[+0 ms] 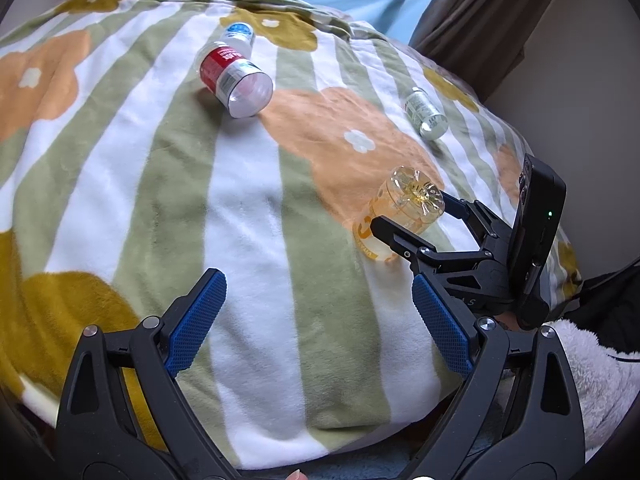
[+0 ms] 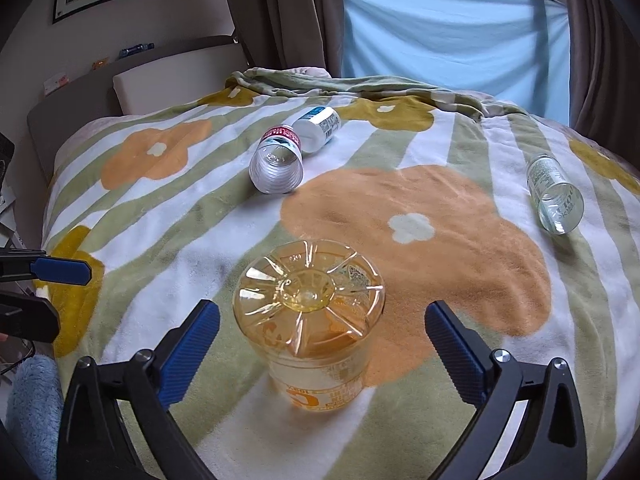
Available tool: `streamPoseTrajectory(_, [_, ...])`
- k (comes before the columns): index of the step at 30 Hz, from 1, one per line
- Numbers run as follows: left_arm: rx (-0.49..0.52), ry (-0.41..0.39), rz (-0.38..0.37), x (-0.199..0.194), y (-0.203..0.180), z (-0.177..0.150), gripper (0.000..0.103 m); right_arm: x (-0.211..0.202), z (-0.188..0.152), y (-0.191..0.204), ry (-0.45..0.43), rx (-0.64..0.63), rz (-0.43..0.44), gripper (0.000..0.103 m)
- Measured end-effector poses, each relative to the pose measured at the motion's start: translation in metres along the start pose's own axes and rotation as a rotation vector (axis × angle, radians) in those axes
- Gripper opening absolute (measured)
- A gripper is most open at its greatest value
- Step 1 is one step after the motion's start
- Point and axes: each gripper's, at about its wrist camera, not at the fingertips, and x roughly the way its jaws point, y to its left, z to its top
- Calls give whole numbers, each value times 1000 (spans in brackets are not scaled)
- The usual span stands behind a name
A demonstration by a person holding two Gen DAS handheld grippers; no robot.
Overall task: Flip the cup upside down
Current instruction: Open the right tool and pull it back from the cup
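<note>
The cup [image 2: 310,320] is a yellow see-through bottle bottom with orange print. It stands upside down on the flowered blanket [image 2: 420,264], its ribbed base up. My right gripper [image 2: 322,332] is open, one blue pad on each side of the cup, not touching it. In the left wrist view the cup [image 1: 404,208] sits at the right, between the right gripper's black fingers [image 1: 390,232]. My left gripper [image 1: 318,304] is open and empty over the blanket, well short of the cup.
A clear cut cup with a red label [image 2: 278,164] lies on its side at the back, touching a white bottle [image 2: 318,128]. A clear glass jar [image 2: 554,198] lies at the right. Curtains and a blue sheet [image 2: 440,32] hang behind the bed.
</note>
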Motion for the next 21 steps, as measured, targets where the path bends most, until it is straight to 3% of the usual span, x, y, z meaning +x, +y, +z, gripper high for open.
streamPoseTrajectory(6, [-3,-14,15,-6,0,0,94,-3,0,4,4,-12,1,102])
streamPoseTrajectory(10, [-7,-57,47,-23,-3,3,94,-31,10,8,-32,-15,-18,102])
streamPoseTrajectory(16, [97,-227,119,-77,-37,24,94,-117,40,17,-132,27,-146,102])
streamPoseTrajectory(21, [195,-425,155,-127,-76,40,94,-189,59,23,-219,103,-321,102])
